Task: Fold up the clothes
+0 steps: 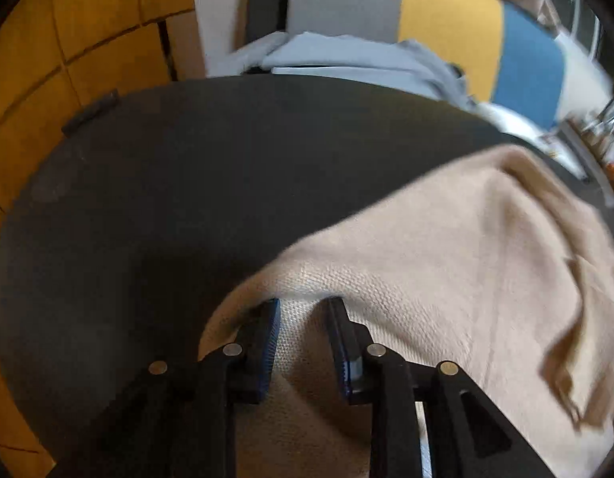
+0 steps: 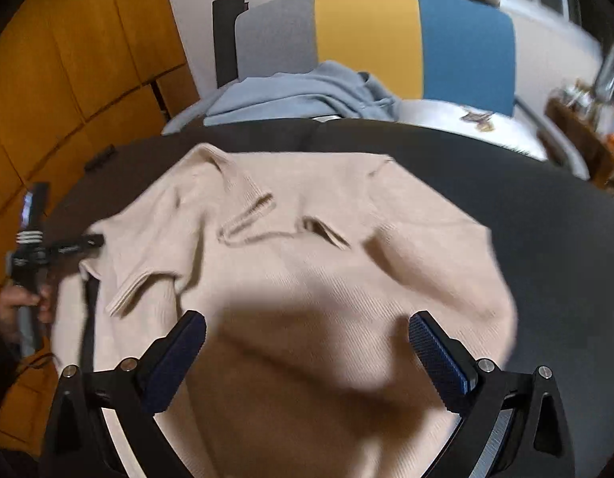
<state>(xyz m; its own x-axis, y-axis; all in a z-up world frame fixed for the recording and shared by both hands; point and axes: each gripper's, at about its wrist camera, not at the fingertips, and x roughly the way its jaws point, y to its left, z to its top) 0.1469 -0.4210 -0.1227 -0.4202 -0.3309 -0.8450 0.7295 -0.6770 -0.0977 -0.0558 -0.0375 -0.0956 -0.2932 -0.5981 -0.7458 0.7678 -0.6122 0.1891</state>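
Observation:
A beige knit sweater (image 2: 307,279) lies spread on the dark round table (image 2: 546,239), its collar toward the far side. My left gripper (image 1: 303,310) is shut on a bunched fold of the sweater's (image 1: 446,271) left edge, with knit fabric pinched between the blue pads. In the right wrist view that left gripper (image 2: 89,241) shows at the sweater's left side, held by a person's hand (image 2: 20,302). My right gripper (image 2: 307,330) hovers open above the sweater's lower middle, its fingers wide apart and holding nothing. Its shadow falls on the cloth.
Behind the table stands a grey, yellow and blue chair (image 2: 386,40) with a light blue garment (image 2: 299,95) piled on its seat. Orange wooden panels (image 2: 67,79) fill the left. A small dark object (image 2: 99,158) lies at the table's far left edge. Cluttered shelves (image 2: 585,119) are at right.

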